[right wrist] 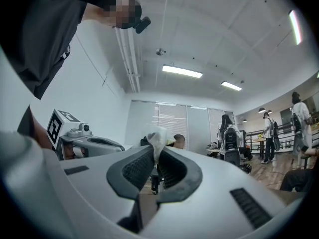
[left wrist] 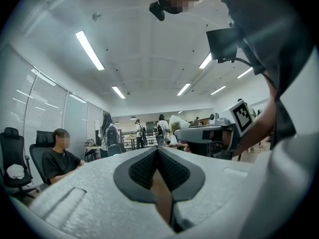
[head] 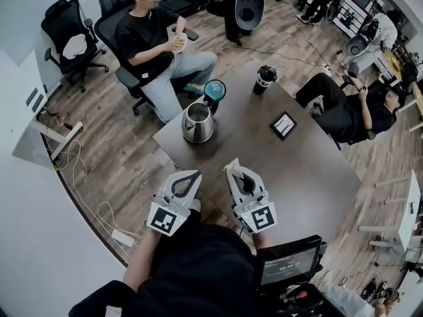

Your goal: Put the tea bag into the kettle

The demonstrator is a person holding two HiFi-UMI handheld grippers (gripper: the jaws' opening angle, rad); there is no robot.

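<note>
While tea bag [right wrist: 157, 137] sits pinched at tips of right claw [right wrist: 154, 153], that claw hovers over near table [head: 310, 177] edge, well short of kettle [head: 197, 122]. Kettle upright near table's far-left corner, teal round thing [head: 214, 90] just behind it. Left claw [left wrist: 158, 152] clenched, empty, level beside right one. Further out on table: black mug [head: 266, 79], small tablet [head: 283, 125]. Seated person [head: 149, 38] beyond kettle.

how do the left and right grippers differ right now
The right gripper pinches the tea bag at its tips; the left gripper holds nothing. The left gripper's jaws meet fully; the right gripper's are kept slightly apart by the bag. Both are white, carry a marker cube, and sit at the table's near edge, short of the kettle.
</note>
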